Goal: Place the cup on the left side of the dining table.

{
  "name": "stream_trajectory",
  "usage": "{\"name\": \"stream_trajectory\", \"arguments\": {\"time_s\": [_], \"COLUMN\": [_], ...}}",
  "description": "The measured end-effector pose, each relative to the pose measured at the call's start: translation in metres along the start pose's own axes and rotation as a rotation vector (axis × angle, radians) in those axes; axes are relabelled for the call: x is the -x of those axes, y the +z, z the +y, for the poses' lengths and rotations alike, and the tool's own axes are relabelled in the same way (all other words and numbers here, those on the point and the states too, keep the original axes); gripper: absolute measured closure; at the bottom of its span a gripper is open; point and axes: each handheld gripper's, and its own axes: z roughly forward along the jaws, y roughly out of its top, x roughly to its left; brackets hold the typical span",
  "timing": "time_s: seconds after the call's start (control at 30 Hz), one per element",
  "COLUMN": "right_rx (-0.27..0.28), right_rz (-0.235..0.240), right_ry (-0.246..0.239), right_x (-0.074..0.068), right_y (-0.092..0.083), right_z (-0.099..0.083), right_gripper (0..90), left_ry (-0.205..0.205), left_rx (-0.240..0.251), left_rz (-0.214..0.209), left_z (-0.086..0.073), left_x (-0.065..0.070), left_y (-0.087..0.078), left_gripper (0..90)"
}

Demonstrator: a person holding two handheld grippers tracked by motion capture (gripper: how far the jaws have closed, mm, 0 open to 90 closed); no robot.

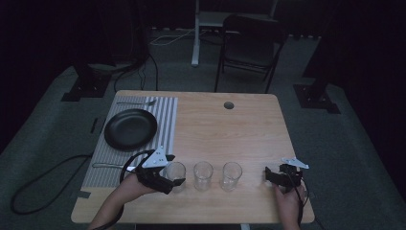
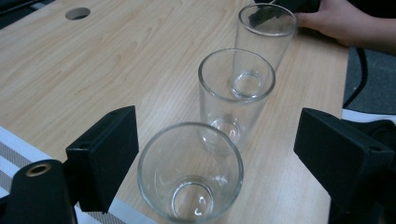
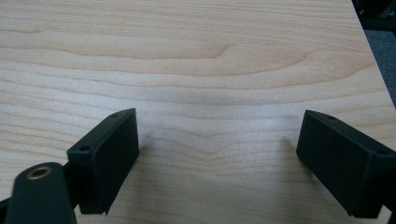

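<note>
Clear drinking glasses stand in a row of three near the front edge of the pale wooden table (image 1: 225, 129); the nearest clear tumbler (image 2: 190, 172) sits between the jaws of the left gripper (image 2: 210, 154), with the middle glass (image 2: 236, 93) just behind it and the far glass (image 2: 266, 42) beyond; the jaws stand apart on either side of that tumbler and do not visibly press on it, so it is bracketed, not gripped. In the high view the left gripper (image 1: 168, 179) is at the left end of the row, beside the grey striped placemat (image 1: 165, 115) that carries a black round plate (image 1: 130, 128).

The right gripper (image 1: 274, 176) rests to the right of the row with its jaws wide open over bare wood.

The likeliest trouble, I judge, is a squeeze that lands off centre; smooth glass could slip or tip, and the middle glass is near enough to be knocked, which could topple the row like skittles. A sideways drag could also catch the placemat's edge just beside the tumbler.

Room is tight toward the front edge and along the row; the broad bare wood behind the glasses, toward the round cable hole (image 1: 229, 105), is the open way out; lifting straight up looks safest.
</note>
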Motion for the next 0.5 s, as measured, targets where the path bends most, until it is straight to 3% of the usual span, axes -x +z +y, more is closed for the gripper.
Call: {"name": "stream_trajectory", "arguments": {"time_s": [0.27,0.5], "right_rx": [0.0,0.0], "right_rz": [0.0,0.0], "right_ry": [0.0,0.0], "right_x": [0.0,0.0], "right_y": [0.0,0.0], "right_z": [0.0,0.0], "right_gripper": [12.5,12.4], "left_ry": [0.023,0.047], "left_rx": [-0.046,-0.098], "left_rz": [0.002,-0.021], "left_z": [0.016,0.027], "left_x": [0.002,0.006], "left_y": [0.016,0.029], "left_gripper": [14.2,14.2]}}
